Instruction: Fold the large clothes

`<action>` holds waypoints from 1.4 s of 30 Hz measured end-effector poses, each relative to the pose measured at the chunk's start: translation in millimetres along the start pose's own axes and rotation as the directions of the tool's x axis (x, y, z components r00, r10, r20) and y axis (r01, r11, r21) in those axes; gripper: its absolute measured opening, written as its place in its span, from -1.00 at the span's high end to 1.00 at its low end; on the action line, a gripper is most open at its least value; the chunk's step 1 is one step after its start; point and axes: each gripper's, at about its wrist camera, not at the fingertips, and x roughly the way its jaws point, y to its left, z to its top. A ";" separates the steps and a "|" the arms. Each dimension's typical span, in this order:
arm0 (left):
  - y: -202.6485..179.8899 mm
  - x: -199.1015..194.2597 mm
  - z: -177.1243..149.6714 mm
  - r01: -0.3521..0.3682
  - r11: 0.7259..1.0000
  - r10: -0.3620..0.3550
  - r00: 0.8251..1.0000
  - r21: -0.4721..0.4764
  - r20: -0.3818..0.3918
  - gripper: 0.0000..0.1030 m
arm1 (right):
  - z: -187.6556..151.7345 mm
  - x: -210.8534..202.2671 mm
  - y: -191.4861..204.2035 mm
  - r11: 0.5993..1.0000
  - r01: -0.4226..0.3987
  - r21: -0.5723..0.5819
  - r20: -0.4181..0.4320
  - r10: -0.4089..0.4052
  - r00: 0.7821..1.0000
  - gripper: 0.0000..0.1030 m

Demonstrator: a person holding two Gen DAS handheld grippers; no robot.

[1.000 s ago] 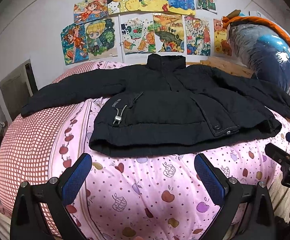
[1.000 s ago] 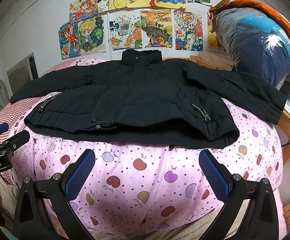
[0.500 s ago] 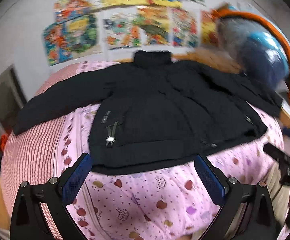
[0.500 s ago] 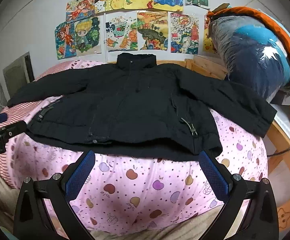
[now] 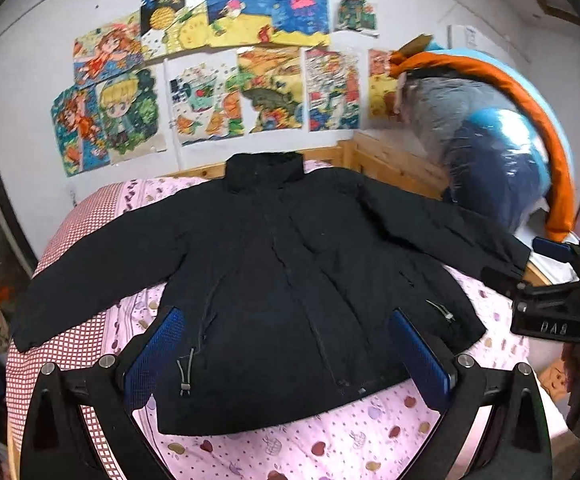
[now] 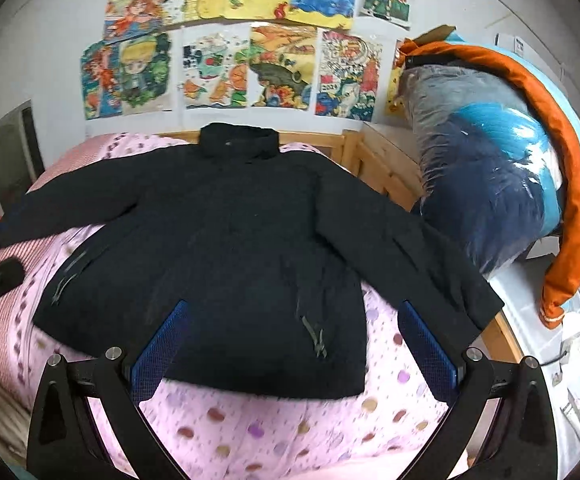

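Observation:
A black padded jacket (image 5: pixel 282 280) lies flat, front up, on the pink patterned bed, sleeves spread to both sides and collar toward the wall. It also shows in the right wrist view (image 6: pixel 226 248). My left gripper (image 5: pixel 286 356) is open and empty, held above the jacket's lower hem. My right gripper (image 6: pixel 290 348) is open and empty, over the hem's right part near the pocket zip. The right gripper also shows at the right edge of the left wrist view (image 5: pixel 554 300), near the right sleeve cuff (image 5: pixel 502 268).
The pink bedcover (image 5: pixel 330 444) has a red checked part (image 5: pixel 82 340) on the left. A large plastic-wrapped bundle with an orange garment (image 6: pixel 502 184) stands at the right. A wooden bed frame (image 6: pixel 386 168) and wall drawings (image 6: pixel 250 60) are behind.
Both grippers have risen and moved forward over the bed, so the jacket sits lower and nearer between the fingers. The jacket has not moved. Both stay open.

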 end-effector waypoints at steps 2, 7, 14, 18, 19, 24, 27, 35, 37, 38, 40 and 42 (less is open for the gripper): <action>3.8 8.9 6.5 -0.019 1.000 0.018 1.000 -0.021 -0.025 -1.00 | 9.1 17.9 -3.6 1.000 -0.003 0.013 -0.042 0.004 0.999 -0.98; 14.2 31.0 32.1 -0.085 0.995 0.084 0.996 -0.050 -0.017 -1.00 | 29.3 74.0 0.8 0.998 0.026 -0.055 -0.051 -0.029 0.998 -0.98; 16.4 48.2 54.8 -0.137 0.987 0.138 0.990 -0.086 0.008 -1.00 | 36.9 132.2 8.1 0.996 -0.021 -0.088 -0.034 0.018 0.999 -0.98; 2.8 60.6 64.9 -0.119 0.991 0.119 0.993 -0.059 0.002 -1.00 | 32.3 131.9 8.2 0.996 -0.042 -0.085 0.014 0.043 0.999 -0.98; -5.1 66.5 67.9 -0.095 0.995 0.095 0.995 -0.043 0.000 -1.00 | 28.7 126.1 3.7 0.997 -0.046 -0.066 0.044 0.049 0.998 -0.98; -42.7 94.7 77.6 -0.017 1.000 0.017 1.000 0.010 0.021 -1.00 | 10.1 105.9 -30.4 0.997 -0.068 0.026 0.106 0.065 0.992 -0.98; -63.5 117.9 79.3 0.032 0.998 -0.032 0.999 0.045 -0.004 -1.00 | -1.2 111.2 -44.4 0.999 -0.033 0.021 0.060 0.032 0.998 -0.98; -86.0 194.4 83.4 0.170 0.977 -0.172 0.985 0.132 0.006 -1.00 | -45.6 131.5 -96.6 0.970 -0.038 0.239 -0.003 0.040 0.999 -0.98; -87.1 215.0 85.9 0.181 0.969 -0.187 0.982 0.169 0.017 -1.00 | -60.2 144.6 -110.4 0.938 -0.056 0.343 -0.006 0.062 0.998 -0.98; -89.3 228.8 89.2 0.174 0.964 -0.181 0.983 0.200 0.019 -1.00 | -68.0 154.0 -118.9 0.909 -0.070 0.412 -0.002 0.078 0.997 -0.98; -93.8 250.8 96.5 0.159 0.958 -0.167 0.986 0.239 0.011 -1.00 | -81.4 176.0 -134.6 0.824 -0.113 0.556 0.001 0.135 0.991 -0.98; -96.5 271.2 105.8 0.144 0.958 -0.152 0.988 0.247 0.012 -1.00 | -90.6 198.5 -148.6 0.730 -0.124 0.672 0.023 0.147 0.989 -0.98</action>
